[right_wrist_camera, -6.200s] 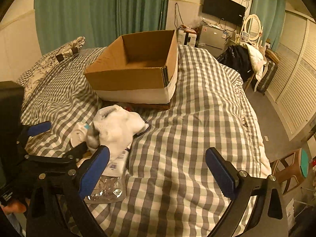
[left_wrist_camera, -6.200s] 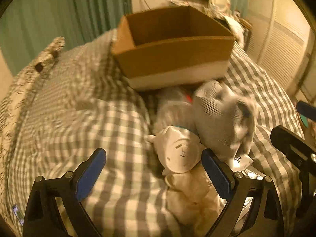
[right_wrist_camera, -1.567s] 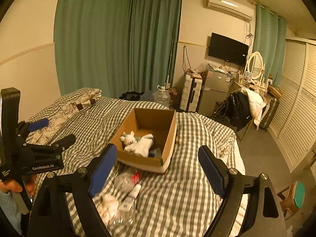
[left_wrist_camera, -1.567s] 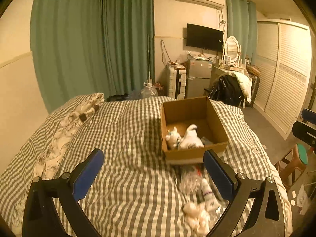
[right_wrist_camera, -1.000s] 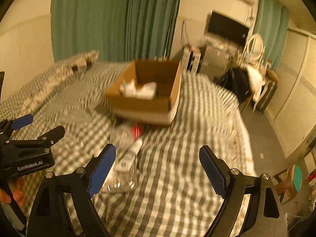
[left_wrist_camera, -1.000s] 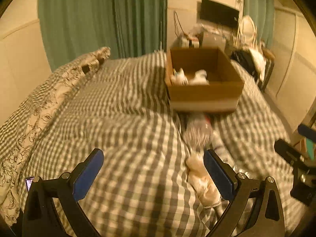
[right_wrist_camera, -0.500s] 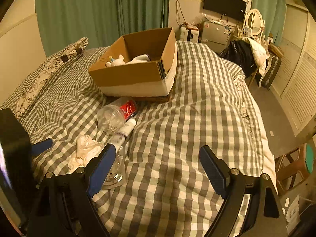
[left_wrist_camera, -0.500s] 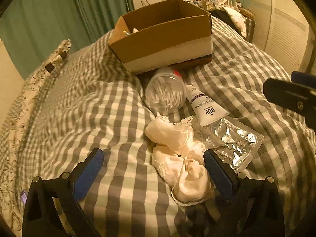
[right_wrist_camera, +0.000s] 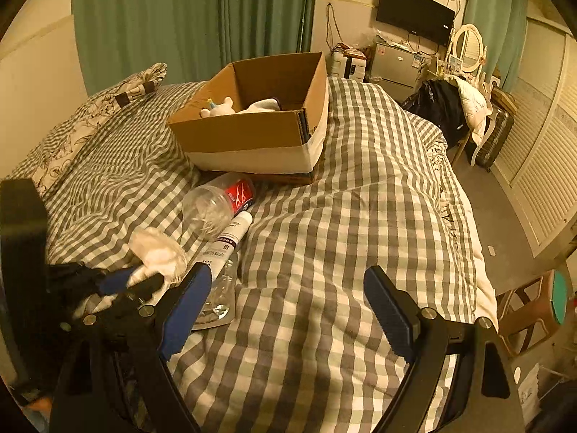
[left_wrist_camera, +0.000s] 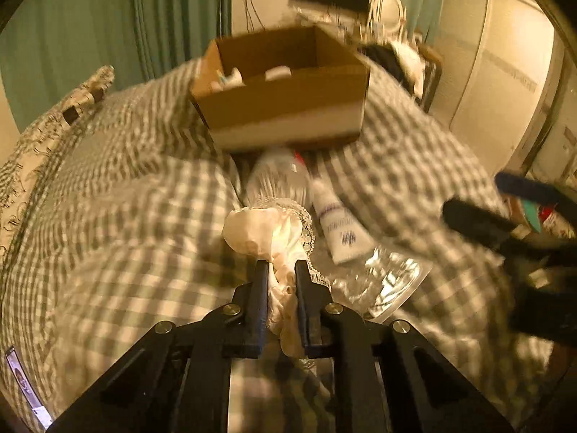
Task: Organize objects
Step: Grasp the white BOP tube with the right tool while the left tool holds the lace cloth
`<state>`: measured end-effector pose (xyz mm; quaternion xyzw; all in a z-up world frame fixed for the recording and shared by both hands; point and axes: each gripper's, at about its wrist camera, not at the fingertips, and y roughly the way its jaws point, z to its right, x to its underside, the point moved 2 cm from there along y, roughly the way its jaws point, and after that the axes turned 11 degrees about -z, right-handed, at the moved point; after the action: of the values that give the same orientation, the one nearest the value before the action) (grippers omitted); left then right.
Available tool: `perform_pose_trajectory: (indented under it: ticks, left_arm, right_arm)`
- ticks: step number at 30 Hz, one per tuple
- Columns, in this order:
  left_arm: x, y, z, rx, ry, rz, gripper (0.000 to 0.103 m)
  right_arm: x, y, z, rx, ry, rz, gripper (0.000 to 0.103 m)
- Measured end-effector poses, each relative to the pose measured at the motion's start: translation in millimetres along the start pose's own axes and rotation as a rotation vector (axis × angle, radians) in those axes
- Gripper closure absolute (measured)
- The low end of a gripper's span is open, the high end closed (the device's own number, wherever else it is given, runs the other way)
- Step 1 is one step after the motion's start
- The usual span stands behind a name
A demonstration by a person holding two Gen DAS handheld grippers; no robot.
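Pick-up step: my left gripper (left_wrist_camera: 282, 270) has just closed, pinching the cream lace cloth (left_wrist_camera: 268, 232) bunched at its tips. My right gripper (right_wrist_camera: 286, 294) hangs spread and empty. Next, I judge, lift and carry forward to the cardboard box (left_wrist_camera: 285, 104) ahead.

Soft checked cotton bedcover (right_wrist_camera: 360, 223); matt corrugated cardboard box (right_wrist_camera: 252, 137); glossy clear plastic bottle (right_wrist_camera: 212, 205); lace-edged cream cloth (left_wrist_camera: 267, 231)

Wrist cams, both facing box (left_wrist_camera: 285, 108), blurry.

No legible txt; tube (right_wrist_camera: 227, 241) and bottle (right_wrist_camera: 220, 200) labels too blurred.
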<state>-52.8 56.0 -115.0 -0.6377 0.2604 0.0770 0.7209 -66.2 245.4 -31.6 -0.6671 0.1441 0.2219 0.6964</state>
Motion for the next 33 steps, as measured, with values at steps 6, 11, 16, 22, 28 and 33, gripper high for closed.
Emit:
perform_pose_trajectory:
  ticks: [6, 11, 16, 22, 28, 33]
  left_arm:
    - [-14.6, -40.7, -28.6, -0.003, -0.050, 0.097, 0.089]
    - [-21.8, -45.9, -57.0, -0.036, -0.107, 0.116, 0.089]
    - [-24.8, -33.5, -76.2, -0.058, -0.138, 0.103, 0.089]
    - [-28.5, -15.7, -85.7, -0.065, -0.136, 0.078, 0.089]
    - [-32.0, -7.3, -85.6, -0.065, -0.124, 0.067, 0.089]
    - [-31.8, -9.0, -83.2, -0.064, -0.116, 0.068, 0.089]
  right_arm:
    - [-2.1, -7.4, -13.5, 0.016, -0.032, 0.006, 0.017]
    - [-12.5, -2.1, -32.1, 0.030, -0.083, -0.003, 0.017]
    - [-24.3, 33.0, -47.6, 0.036, -0.113, -0.074, 0.017]
    - [-34.3, 88.2, -66.4, 0.039, -0.157, -0.174, 0.029]
    - [-40.5, 123.9, -75.3, 0.112, -0.186, -0.239, 0.046]
    - [-38.2, 123.0, -77.2, 0.193, -0.212, -0.224, 0.075]
